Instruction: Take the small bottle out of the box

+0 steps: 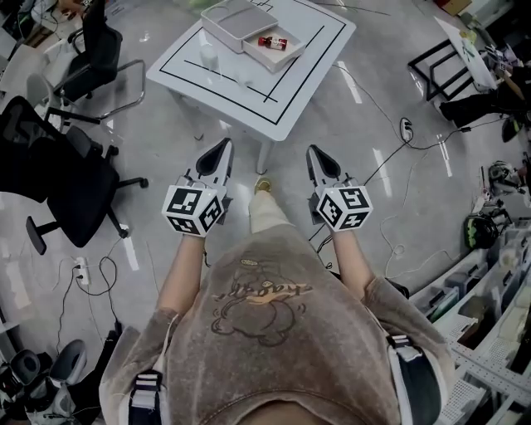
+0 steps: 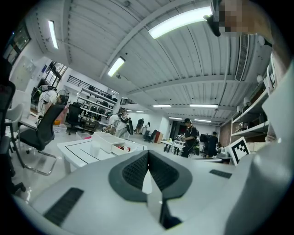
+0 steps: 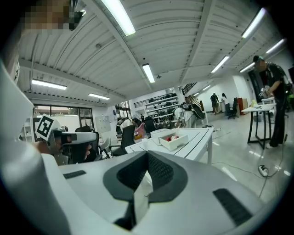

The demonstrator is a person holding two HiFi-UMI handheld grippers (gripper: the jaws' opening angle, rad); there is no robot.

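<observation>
While the small bottle (image 1: 270, 41) lies in the box (image 1: 283, 60) at twelve o'clock, the left gripper (image 1: 222, 146) and right gripper (image 1: 314, 152) show jaws together, empty.

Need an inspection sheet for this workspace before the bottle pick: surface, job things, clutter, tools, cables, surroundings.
Surface: white table with black lines, ahead of the person.
Job's things: open box on the table, lid next to it; small bottle, red, lies inside.
Clutter: white bottle stands on the table, left of the box.
Grippers: left tool and right tool both shut, empty, short of the table.
Cables: cables on the floor right of the table; power strip at left.
Surroundings: office chairs left, shelves right.
</observation>
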